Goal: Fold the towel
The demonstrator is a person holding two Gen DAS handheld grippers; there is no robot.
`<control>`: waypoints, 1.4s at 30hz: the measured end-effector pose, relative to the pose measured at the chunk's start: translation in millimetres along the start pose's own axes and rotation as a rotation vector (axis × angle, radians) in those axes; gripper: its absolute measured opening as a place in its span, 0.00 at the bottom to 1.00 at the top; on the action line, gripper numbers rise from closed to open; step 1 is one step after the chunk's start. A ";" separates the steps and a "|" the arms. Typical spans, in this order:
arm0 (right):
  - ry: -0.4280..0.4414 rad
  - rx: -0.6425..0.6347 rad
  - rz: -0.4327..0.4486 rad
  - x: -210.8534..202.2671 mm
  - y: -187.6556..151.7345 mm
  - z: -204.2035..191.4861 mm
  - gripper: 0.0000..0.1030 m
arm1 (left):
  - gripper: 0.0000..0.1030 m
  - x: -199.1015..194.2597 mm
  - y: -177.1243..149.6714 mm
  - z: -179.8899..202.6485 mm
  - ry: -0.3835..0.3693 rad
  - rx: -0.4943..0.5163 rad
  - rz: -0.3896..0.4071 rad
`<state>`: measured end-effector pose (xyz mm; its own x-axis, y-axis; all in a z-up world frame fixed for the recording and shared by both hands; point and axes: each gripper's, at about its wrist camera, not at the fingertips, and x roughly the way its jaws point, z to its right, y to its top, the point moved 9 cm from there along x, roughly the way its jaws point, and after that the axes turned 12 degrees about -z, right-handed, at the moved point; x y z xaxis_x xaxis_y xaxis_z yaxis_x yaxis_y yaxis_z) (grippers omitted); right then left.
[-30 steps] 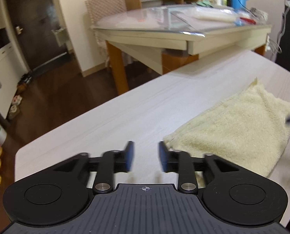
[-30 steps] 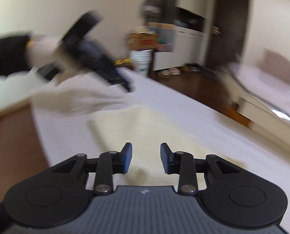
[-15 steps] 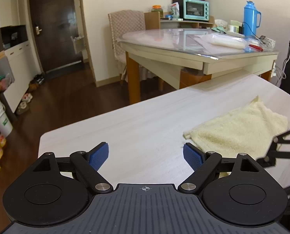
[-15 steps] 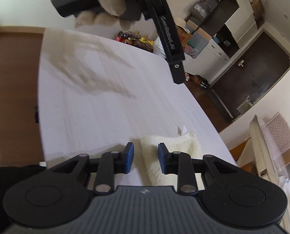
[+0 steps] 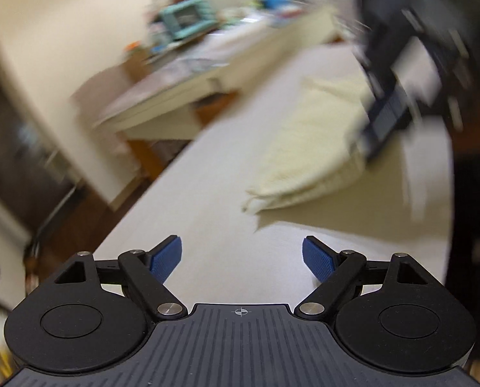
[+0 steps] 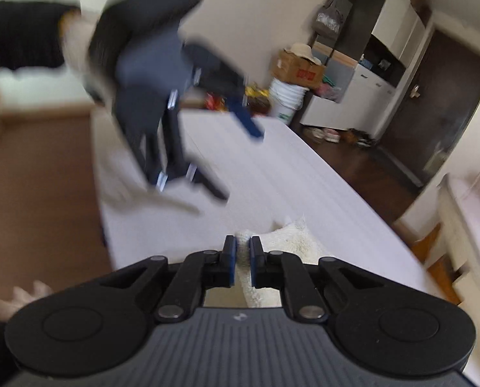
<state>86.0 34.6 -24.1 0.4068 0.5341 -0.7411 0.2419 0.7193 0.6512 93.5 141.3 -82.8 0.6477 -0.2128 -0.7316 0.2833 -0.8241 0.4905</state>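
Note:
A cream terry towel lies folded on the white table, blurred by motion. My left gripper is open and empty, above bare table short of the towel's near corner. In the right wrist view my right gripper is shut on the towel, whose edge sits between the blue pads. The right gripper also shows blurred in the left wrist view, at the towel's far side. The left gripper shows blurred in the right wrist view, jaws wide, above the table.
A second table with a teal oven and a blue flask stands behind. Dark wood floor lies left of the white table. In the right wrist view a white bucket, a cardboard box and cabinets stand beyond the table's far end.
My right gripper has closed on the towel's edge. My left gripper has swung quickly and tilted, staying wide open; it opened from nearly shut a second ago.

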 end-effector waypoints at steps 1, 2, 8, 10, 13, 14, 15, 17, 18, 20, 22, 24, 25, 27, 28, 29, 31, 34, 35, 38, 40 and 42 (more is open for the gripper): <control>0.044 0.033 0.017 -11.7 -2.4 4.1 0.10 | 0.80 -0.3 4.6 6.5 -0.003 0.033 0.014; 0.072 0.053 0.028 -19.5 -3.6 6.6 0.10 | 0.79 -0.7 9.1 13.1 -0.006 0.066 0.028; 0.174 0.120 0.047 -57.9 -24.1 10.9 0.10 | 0.41 -6.9 35.4 59.8 -0.074 0.303 0.106; 0.190 0.131 0.045 -62.7 -29.7 10.8 0.10 | 0.21 -9.3 36.9 72.2 -0.115 0.359 0.097; 0.207 0.153 0.056 -69.5 -43.1 8.2 0.10 | 0.09 -11.4 35.1 90.0 -0.193 0.431 0.025; 0.212 0.163 0.061 -71.6 -48.0 7.3 0.10 | 0.09 -13.7 35.7 94.2 -0.218 0.443 -0.004; 0.217 0.173 0.067 -73.6 -52.9 6.4 0.10 | 0.09 -15.6 37.3 96.4 -0.231 0.451 -0.022; 0.233 0.202 0.082 -75.1 -59.0 4.5 0.09 | 0.09 -21.4 43.7 99.4 -0.266 0.468 -0.071; 0.235 0.220 0.093 -77.0 -61.6 3.9 0.09 | 0.09 -24.3 48.5 99.0 -0.283 0.477 -0.088; 0.226 0.262 0.125 -83.1 -67.0 6.4 0.09 | 0.09 -27.2 63.0 93.2 -0.305 0.492 -0.110; 0.195 0.320 0.167 -91.2 -73.6 15.0 0.09 | 0.09 -26.7 80.6 87.3 -0.313 0.504 -0.124; 0.145 0.381 0.206 -98.8 -81.5 27.5 0.09 | 0.09 -18.2 106.9 74.7 -0.309 0.514 -0.136; 0.120 0.403 0.217 -101.2 -84.7 33.3 0.09 | 0.09 -13.2 119.2 70.3 -0.307 0.519 -0.132; 0.067 0.479 0.252 -106.6 -94.4 53.6 0.09 | 0.10 -0.8 141.7 64.4 -0.308 0.536 -0.130; 0.047 0.516 0.261 -107.6 -100.0 64.3 0.09 | 0.10 6.7 151.0 63.3 -0.299 0.551 -0.130; 0.031 0.546 0.266 -108.0 -105.2 73.2 0.09 | 0.10 18.7 163.9 61.5 -0.293 0.569 -0.133; 0.014 0.638 0.272 -102.5 -117.8 100.4 0.09 | 0.11 40.2 179.7 59.6 -0.287 0.593 -0.142; 0.007 0.748 0.273 -88.5 -132.0 137.0 0.09 | 0.12 69.7 196.8 55.6 -0.284 0.596 -0.153; 0.006 0.774 0.269 -82.5 -136.0 147.2 0.09 | 0.12 80.6 201.8 54.3 -0.289 0.585 -0.155; 0.007 0.832 0.251 -69.6 -150.4 167.2 0.09 | 0.12 105.8 210.1 53.1 -0.308 0.561 -0.163; -0.005 0.858 0.232 -63.2 -161.2 178.2 0.09 | 0.12 112.4 212.9 54.7 -0.313 0.557 -0.164; -0.006 0.866 0.227 -61.7 -165.8 182.6 0.09 | 0.13 121.5 214.2 55.2 -0.326 0.545 -0.168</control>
<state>181.7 -198.7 -56.5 0.5303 0.6186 -0.5798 0.7340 0.0072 0.6791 193.9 -90.0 -92.9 0.3543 -0.1356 -0.9252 -0.0922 -0.9897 0.1098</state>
